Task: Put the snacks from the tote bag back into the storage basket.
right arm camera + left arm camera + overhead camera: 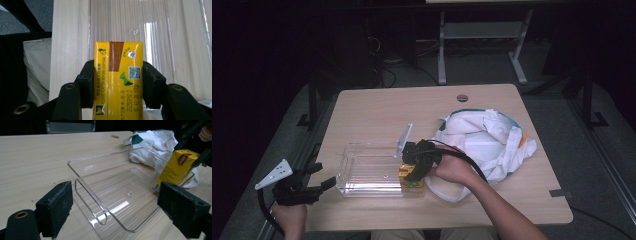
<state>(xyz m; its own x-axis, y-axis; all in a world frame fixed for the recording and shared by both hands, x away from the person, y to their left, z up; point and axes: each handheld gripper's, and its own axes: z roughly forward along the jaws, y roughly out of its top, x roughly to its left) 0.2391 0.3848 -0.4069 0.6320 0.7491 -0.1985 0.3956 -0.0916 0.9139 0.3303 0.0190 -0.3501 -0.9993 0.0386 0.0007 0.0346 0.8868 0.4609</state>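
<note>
A yellow drink carton [118, 75] is clamped between the two black pads of my right gripper [118, 83], which is shut on it. In the high view that gripper [417, 170] holds the carton [408, 176] at the right end of a clear plastic tray [367, 172]. The left gripper view shows the carton [176, 168] tilted over the tray's far rim [105, 157]. My left gripper [324, 182] sits off the table's left front corner, open, its pads [56, 207] apart with nothing between them, pointing at the tray.
A white cloth bag [487, 140] with teal trim lies crumpled on the right half of the wooden table [377, 110], its strap looping beside the tray. A small round grommet [462, 97] is near the far edge. Beyond the table stand metal legs on a dark floor.
</note>
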